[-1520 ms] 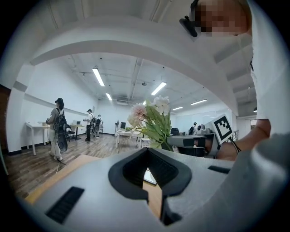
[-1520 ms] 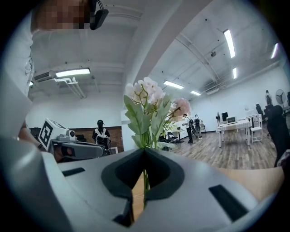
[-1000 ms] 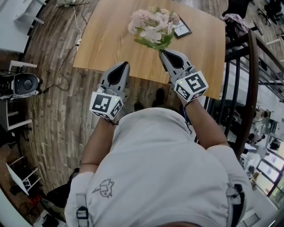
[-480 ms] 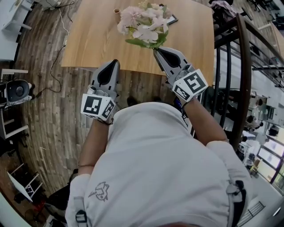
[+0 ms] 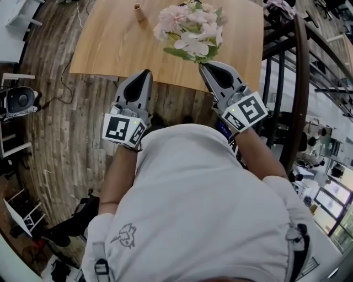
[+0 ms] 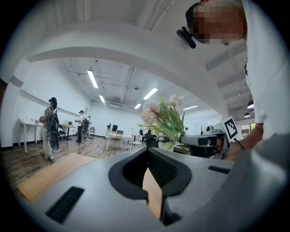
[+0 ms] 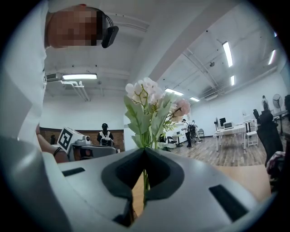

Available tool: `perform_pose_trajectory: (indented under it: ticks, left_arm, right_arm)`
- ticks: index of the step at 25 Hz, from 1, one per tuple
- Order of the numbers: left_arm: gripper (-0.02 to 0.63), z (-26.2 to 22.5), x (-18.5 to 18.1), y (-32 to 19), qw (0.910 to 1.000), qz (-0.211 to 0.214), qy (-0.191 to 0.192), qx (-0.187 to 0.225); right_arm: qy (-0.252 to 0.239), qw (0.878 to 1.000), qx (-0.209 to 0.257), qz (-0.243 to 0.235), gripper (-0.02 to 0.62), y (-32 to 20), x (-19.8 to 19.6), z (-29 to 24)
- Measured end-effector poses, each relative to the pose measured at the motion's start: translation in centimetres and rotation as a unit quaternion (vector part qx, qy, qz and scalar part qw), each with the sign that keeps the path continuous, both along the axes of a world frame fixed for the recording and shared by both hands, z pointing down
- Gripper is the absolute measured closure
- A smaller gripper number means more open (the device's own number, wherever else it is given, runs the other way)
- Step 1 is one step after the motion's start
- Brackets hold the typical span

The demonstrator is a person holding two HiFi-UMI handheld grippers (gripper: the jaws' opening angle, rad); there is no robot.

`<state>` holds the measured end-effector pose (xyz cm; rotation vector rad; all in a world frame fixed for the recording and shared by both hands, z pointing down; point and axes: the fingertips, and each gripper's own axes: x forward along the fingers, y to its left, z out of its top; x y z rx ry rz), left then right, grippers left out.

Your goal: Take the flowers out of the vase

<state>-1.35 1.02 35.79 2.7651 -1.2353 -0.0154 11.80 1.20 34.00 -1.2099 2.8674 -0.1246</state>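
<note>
The flowers [image 5: 190, 30], a pale pink and white bunch with green leaves, are seen at the upper middle of the head view, held above the wooden surface [image 5: 110, 49] and out of any vessel. Their thin green stems [image 7: 145, 181] are pinched by the right gripper [image 5: 203, 66], whose jaws are pressed together on them just below the leaves. So low a hold is presumably chosen so that the blooms are not crushed, and the bunch is carried upright, as the right gripper view shows. A small brown cylinder [image 5: 137, 11] stands on the surface at the upper left, well apart from the bunch. It may be the vase, though it is too small for that to be settled; if it is, the removal is judged done and only the setting down is wanted. The left gripper [image 5: 146, 72] is held at the near edge of the surface, left of the bunch, its jaws met at the tips with nothing between them, probably idle because one grip suffices. No brand or legible writing is found: each marker cube [image 5: 247, 112] bears only black-and-white squares, and the emblem [image 5: 128, 234] on the shirt carries no readable words.
</note>
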Motion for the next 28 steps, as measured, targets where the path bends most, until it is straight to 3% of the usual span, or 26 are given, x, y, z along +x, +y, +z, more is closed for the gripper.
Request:
perform_pose_trajectory:
  ticks: [11, 28]
  left_arm:
    - [0.601, 0.6, 4.7, 1.9, 1.0000, 0.000, -0.002, -0.004]
    - [0.601, 0.5, 4.9, 2.2, 1.0000, -0.002, -0.004, -0.007]
  right_arm:
    - [-0.003, 1.000, -0.001, 0.000, 0.592, 2.3, 4.6, 0.9]
    - [-0.011, 1.000, 0.000, 0.000, 0.592, 2.5, 5.0, 0.9]
